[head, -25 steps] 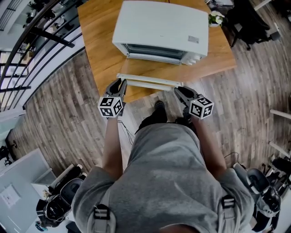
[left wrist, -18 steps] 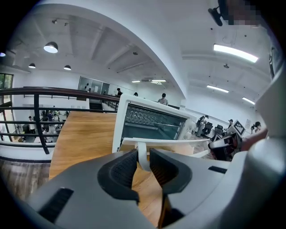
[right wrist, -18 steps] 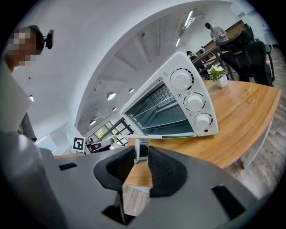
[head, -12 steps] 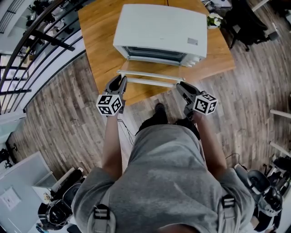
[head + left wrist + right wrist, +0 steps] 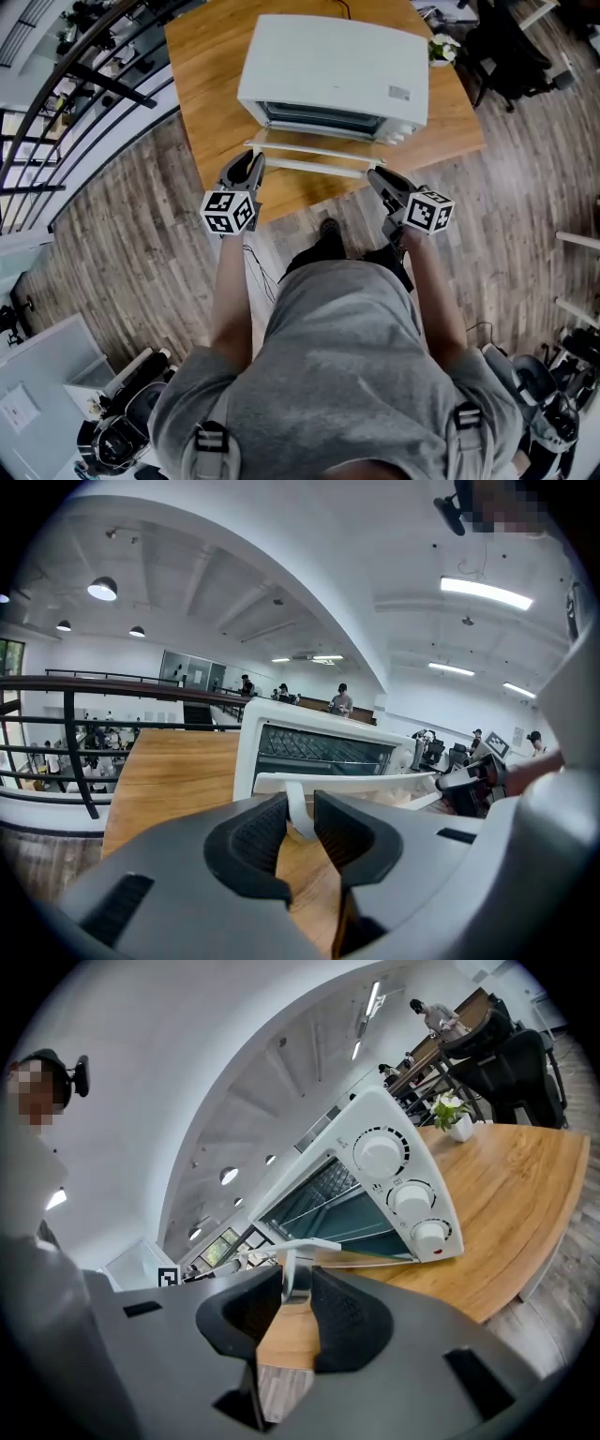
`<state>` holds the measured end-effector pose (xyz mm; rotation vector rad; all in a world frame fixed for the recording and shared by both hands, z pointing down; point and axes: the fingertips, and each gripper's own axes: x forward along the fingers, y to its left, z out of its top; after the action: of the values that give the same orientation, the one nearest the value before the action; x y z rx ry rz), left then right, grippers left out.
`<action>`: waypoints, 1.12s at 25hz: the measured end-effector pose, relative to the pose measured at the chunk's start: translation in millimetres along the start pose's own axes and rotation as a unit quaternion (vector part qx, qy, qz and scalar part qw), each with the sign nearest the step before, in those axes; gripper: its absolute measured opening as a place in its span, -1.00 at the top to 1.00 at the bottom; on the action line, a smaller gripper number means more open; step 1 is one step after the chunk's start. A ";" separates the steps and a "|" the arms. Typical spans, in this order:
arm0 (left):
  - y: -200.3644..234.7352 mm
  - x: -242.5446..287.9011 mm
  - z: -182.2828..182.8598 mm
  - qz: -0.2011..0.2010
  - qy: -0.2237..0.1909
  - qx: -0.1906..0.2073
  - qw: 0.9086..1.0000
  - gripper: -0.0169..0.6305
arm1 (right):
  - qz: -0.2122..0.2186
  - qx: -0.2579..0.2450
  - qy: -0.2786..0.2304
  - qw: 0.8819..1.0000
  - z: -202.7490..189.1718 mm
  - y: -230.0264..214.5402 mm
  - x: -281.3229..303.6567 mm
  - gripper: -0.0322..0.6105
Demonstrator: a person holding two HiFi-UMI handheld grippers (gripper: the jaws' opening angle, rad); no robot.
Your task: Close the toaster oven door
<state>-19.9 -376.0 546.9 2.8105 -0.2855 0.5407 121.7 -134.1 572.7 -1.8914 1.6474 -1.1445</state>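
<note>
A white toaster oven [image 5: 333,70] is sitting on the wooden worktop [image 5: 211,84], with its door [image 5: 314,170] standing open and tilting out from the front toward the worktop's near edge. The left gripper [image 5: 300,808] is clamping the left post of the door's white handle [image 5: 347,782] between its pads. The right gripper [image 5: 295,1283] is clamping the handle's right post in the same way, just below the oven's three knobs [image 5: 411,1197]. A small potted plant [image 5: 442,40] is standing at the worktop's far right corner.
</note>
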 end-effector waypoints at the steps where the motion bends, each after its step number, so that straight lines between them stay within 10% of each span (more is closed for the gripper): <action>1: 0.3 1.3 1.7 0.001 0.001 0.000 1.000 0.65 | -0.001 -0.001 0.003 1.000 2.0 -0.1 0.8 0.57; 28: 10.9 33.1 45.8 0.021 0.035 -0.018 0.999 0.65 | 0.016 0.035 -0.040 0.998 54.0 -1.6 13.8 0.55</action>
<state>23.0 -404.4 521.0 2.7488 -0.3380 0.6357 164.2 -158.8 546.3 -1.8366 1.5693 -1.0858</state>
